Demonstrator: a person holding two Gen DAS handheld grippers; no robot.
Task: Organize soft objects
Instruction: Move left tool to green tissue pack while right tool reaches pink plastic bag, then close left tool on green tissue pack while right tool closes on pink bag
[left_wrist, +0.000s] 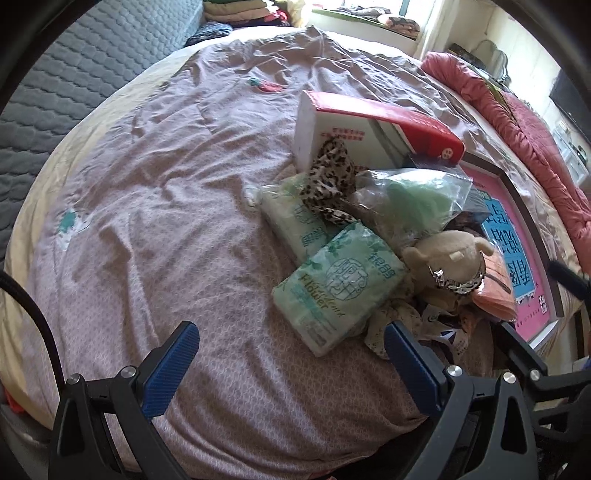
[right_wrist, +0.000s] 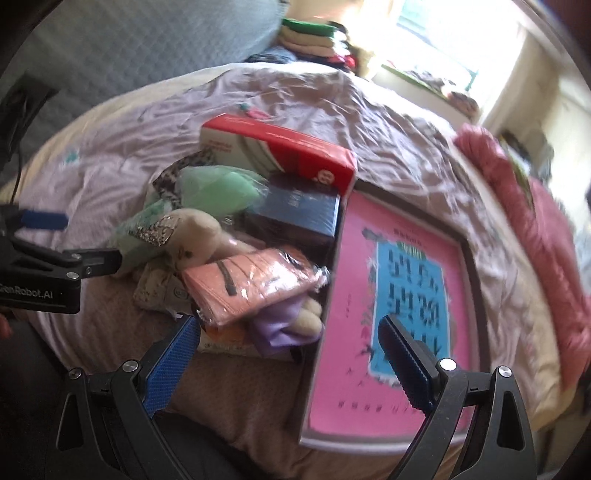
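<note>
A heap of soft things lies on the bed. In the left wrist view a green tissue pack (left_wrist: 338, 291) lies nearest, a second tissue pack (left_wrist: 295, 218) behind it, a leopard-print cloth (left_wrist: 328, 177), a bagged green item (left_wrist: 413, 199) and a beige plush toy (left_wrist: 448, 258). My left gripper (left_wrist: 291, 354) is open and empty, just short of the near pack. In the right wrist view the plush toy (right_wrist: 199, 229), a bagged orange cloth (right_wrist: 251, 284) and a purple cloth (right_wrist: 280, 325) lie ahead. My right gripper (right_wrist: 290, 341) is open and empty above them.
A red and white box (left_wrist: 369, 125) and a dark blue box (right_wrist: 299, 214) sit behind the heap. A pink framed board (right_wrist: 391, 314) lies to the right. A red quilt (right_wrist: 535, 221) runs along the bed's right side. Folded clothes (right_wrist: 310, 37) are stacked at the far end.
</note>
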